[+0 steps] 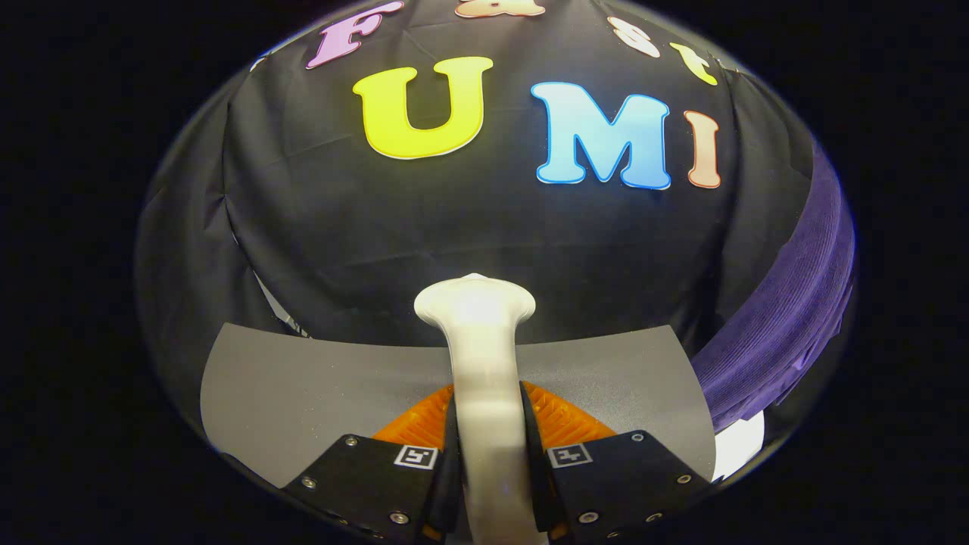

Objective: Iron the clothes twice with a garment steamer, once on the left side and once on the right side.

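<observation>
A white garment steamer [478,356] stands between my fingers, its handle rising from them to a wide flat head [475,299] just beyond. My gripper [486,431] is shut on the steamer's handle, with both fingers pressed against its sides. A purple garment [787,318] hangs off to the right of the steamer, its ribbed fabric curving down along the booth wall. The steamer head points at the black cloth wall, apart from the garment.
A grey mat [303,386] covers the table under and ahead of the fingers. Black cloth [454,219] forms the back wall. A white patch [738,446] shows below the garment at the right.
</observation>
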